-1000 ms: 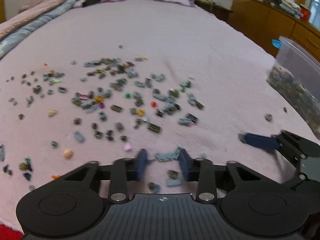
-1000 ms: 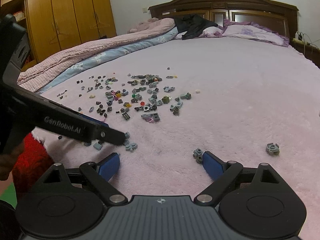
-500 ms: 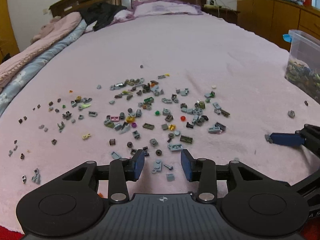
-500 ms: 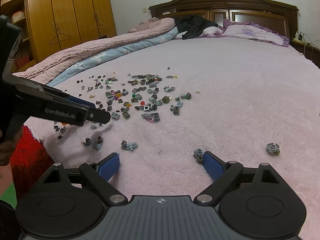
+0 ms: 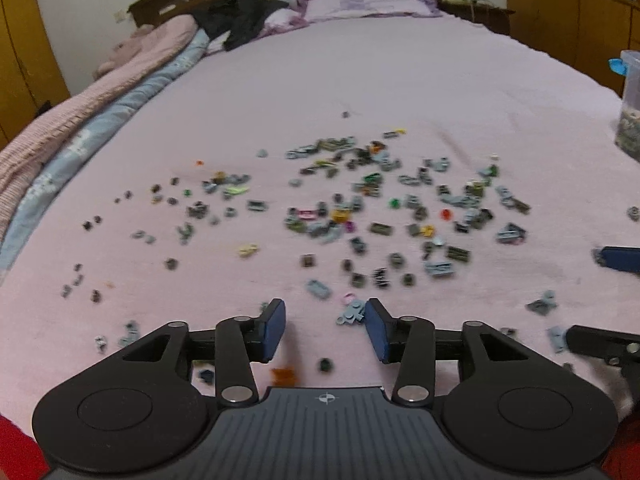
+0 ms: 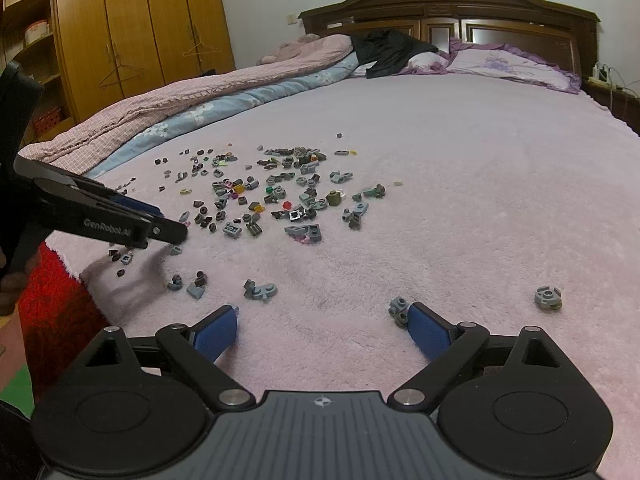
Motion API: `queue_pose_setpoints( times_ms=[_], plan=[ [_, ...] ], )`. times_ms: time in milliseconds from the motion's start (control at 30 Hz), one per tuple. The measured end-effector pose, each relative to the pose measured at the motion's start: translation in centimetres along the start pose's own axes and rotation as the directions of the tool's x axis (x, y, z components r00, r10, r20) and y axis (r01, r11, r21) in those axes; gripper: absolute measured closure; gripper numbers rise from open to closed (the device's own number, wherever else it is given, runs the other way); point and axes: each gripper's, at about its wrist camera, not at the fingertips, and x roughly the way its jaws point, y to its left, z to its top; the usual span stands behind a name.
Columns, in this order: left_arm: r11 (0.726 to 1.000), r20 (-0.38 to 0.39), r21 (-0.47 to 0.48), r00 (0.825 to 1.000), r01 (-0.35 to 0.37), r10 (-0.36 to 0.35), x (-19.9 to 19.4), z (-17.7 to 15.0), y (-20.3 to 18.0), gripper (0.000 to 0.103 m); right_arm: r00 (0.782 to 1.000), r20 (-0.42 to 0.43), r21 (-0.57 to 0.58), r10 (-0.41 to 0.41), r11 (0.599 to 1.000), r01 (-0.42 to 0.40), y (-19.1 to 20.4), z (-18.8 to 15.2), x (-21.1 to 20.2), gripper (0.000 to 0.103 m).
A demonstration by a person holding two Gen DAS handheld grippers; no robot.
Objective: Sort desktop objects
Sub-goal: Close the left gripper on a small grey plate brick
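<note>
Clear plastic bin [image 5: 631, 104] only before the left claw [image 5: 325, 330].

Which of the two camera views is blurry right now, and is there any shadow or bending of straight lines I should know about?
Left wrist view: motion blur smears the small bricks, though the left tongs stay sharp. Right wrist view: crisp bricks; the left tongs throw a soft shadow on the pink blanket. Both views: fisheye bowing curves the bed edges and the headboard.

small bricks [image 6: 280, 196] scattered on bed [image 6: 460, 200]
</note>
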Motion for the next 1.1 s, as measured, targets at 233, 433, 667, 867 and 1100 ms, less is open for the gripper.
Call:
queue_pose_setpoints(
  times_ms=[233, 433, 667, 867, 1100],
  plan=[
    [0.999, 0.003, -0.031, 0.999, -0.041, 0.041, -0.2, 0.0, 0.7, 0.045, 1.0, -0.002, -0.005, -0.001, 1.0, 0.001, 0.1, 0.0, 0.0, 0.009],
    [0.986, -0.002, -0.164, 0.999, 0.037, -0.038, 0.1, -0.1, 1.0, 0.047, 1.0, -0.003, -0.009, 0.0, 1.0, 0.0, 0.0, 0.0, 0.1, 0.008],
    [0.942, -0.004, -0.316, 0.993, 0.113, -0.12, 0.9, -0.4, 1.2, 0.065, 1.0, -0.001, -0.008, 0.002, 1.0, -0.002, 0.0, -0.1, 0.2, 0.008],
    [0.94, 0.024, -0.32, 0.993, 0.117, -0.116, 0.2, -0.7, 1.7, 0.083, 1.0, -0.005, -0.015, -0.002, 1.0, 0.002, 0.1, 0.0, 0.3, 0.007],
    [0.977, 0.128, -0.195, 0.99, 0.086, -0.062, -2.2, -0.5, 1.2, 0.083, 1.0, -0.005, 0.107, 0.004, 0.994, -0.003, 0.7, 2.4, 0.2, 0.04]
  ],
)
